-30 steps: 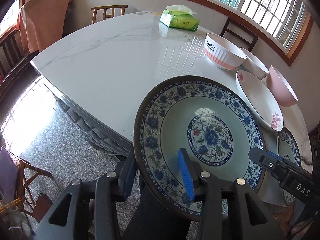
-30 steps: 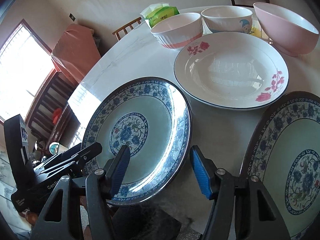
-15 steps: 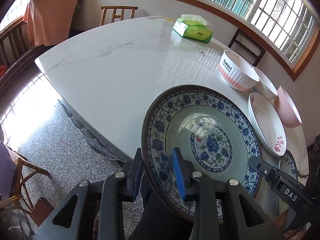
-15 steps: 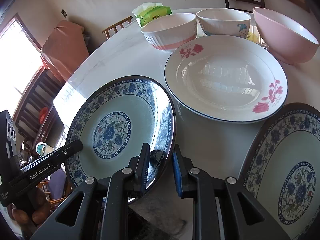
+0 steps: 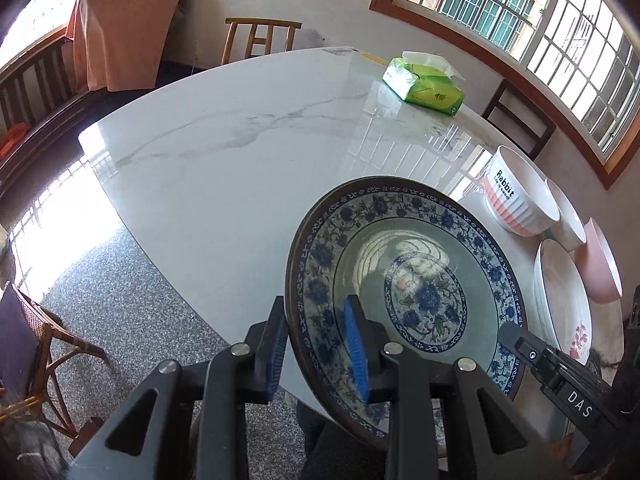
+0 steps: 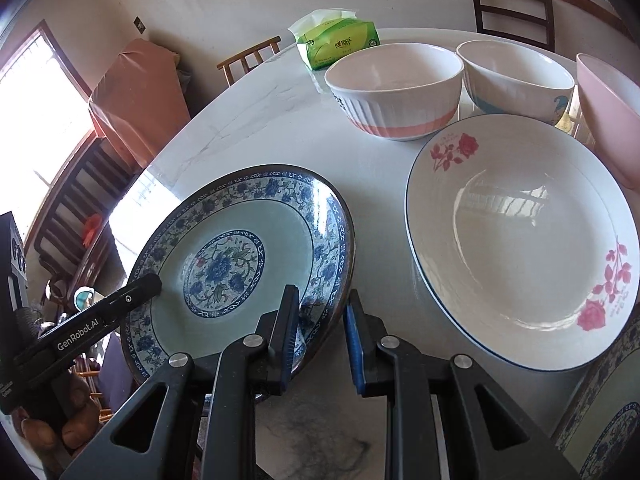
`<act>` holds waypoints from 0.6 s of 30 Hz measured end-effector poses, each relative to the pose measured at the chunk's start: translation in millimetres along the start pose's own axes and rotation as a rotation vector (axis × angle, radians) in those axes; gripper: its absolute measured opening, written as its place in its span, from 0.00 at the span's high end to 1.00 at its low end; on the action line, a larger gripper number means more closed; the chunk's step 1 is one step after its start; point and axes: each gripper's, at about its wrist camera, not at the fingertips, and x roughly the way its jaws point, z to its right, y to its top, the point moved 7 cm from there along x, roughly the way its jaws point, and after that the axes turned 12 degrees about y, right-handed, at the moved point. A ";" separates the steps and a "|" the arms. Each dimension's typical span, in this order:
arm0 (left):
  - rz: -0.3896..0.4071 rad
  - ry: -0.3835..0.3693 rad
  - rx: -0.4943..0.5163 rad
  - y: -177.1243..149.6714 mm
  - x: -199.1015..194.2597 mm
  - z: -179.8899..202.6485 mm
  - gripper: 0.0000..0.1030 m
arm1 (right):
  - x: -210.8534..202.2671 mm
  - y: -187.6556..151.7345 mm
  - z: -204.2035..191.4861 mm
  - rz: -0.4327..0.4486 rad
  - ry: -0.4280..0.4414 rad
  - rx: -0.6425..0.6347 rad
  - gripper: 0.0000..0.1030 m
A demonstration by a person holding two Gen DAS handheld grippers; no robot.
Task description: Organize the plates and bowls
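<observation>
Blue-patterned plate (image 5: 404, 280) is clamped by both grippers at once and tilted, near rim hanging past the table's near edge, far rim over the marble.

Left gripper (image 5: 316, 344): jaws have just been closing; the plate's left rim sits between the blue pads, one pad under the rim, one on the inner face. Gripping the plate. Fingers point steeply down toward the table.

Right gripper (image 6: 320, 336): jaws likewise just closed, now clenched on the plate's right rim, one pad on the patterned band, the other outside the brown edge. Also angled well downward. In the right wrist view the left gripper's arm crosses the plate's left side, with fingers of the person's hand (image 6: 52, 428) below it.

Room to move: the marble table (image 5: 224, 168) is bare to the left of and beyond the plate, up to a green tissue pack (image 5: 424, 88) near the far edge. To the right it is crowded: white rose plate (image 6: 520, 240) just beside the held plate, a narrow strip of table between them. Behind it, in a row, ribbed white-and-pink bowl (image 6: 394, 92), white bowl (image 6: 516, 76) and pink bowl (image 6: 608, 116), close together; whether they touch, cannot tell. A second blue-patterned plate (image 6: 604, 412) lies at the lower right, its rim close to the rose plate's edge, mostly cut off.
</observation>
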 end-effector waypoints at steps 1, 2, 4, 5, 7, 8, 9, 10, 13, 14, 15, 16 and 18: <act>-0.001 -0.004 -0.003 0.2 2.0 -0.7 0.72 | 3.6 1.9 -0.2 -0.003 0.001 0.001 0.79; 0.002 0.003 -0.007 1.0 4.6 -2.5 0.73 | 6.1 1.6 -0.5 -0.007 0.004 0.007 0.79; 0.028 0.027 0.013 1.2 4.0 -1.0 0.73 | 8.4 1.3 -0.5 -0.005 0.004 0.007 0.79; 0.047 0.046 0.028 1.4 1.5 0.0 0.73 | 6.2 -2.9 -2.2 -0.004 -0.004 -0.002 0.79; 0.097 0.091 0.046 3.1 -7.0 -0.5 0.71 | 4.9 -5.0 -4.3 -0.005 -0.004 -0.004 0.78; 0.127 0.118 0.048 4.6 -12.3 -2.5 0.68 | 4.7 -5.1 -4.4 -0.006 -0.001 -0.002 0.77; 0.156 0.148 0.043 6.0 -18.0 -5.8 0.60 | 3.5 -6.4 -4.8 -0.005 0.002 -0.001 0.77; 0.183 0.171 0.036 7.0 -24.2 -8.9 0.56 | 3.2 -3.9 -4.0 -0.004 0.000 -0.001 0.76; 0.227 0.178 0.031 5.6 -42.2 -11.9 0.53 | -10.5 -5.4 -3.3 0.031 0.019 0.013 0.64; 0.230 0.169 0.035 3.3 -47.7 -10.3 0.53 | -18.0 -7.5 -4.0 0.046 0.029 0.014 0.64; 0.235 0.159 0.044 0.8 -52.9 -7.4 0.53 | -26.5 -8.6 -3.6 0.062 0.034 0.009 0.64; 0.239 0.149 0.057 -2.0 -58.0 -2.8 0.53 | -35.3 -11.0 -3.7 0.076 0.037 0.003 0.63; 0.246 0.134 0.088 -9.0 -68.8 9.3 0.51 | -53.9 -16.5 -1.6 0.097 0.047 -0.001 0.60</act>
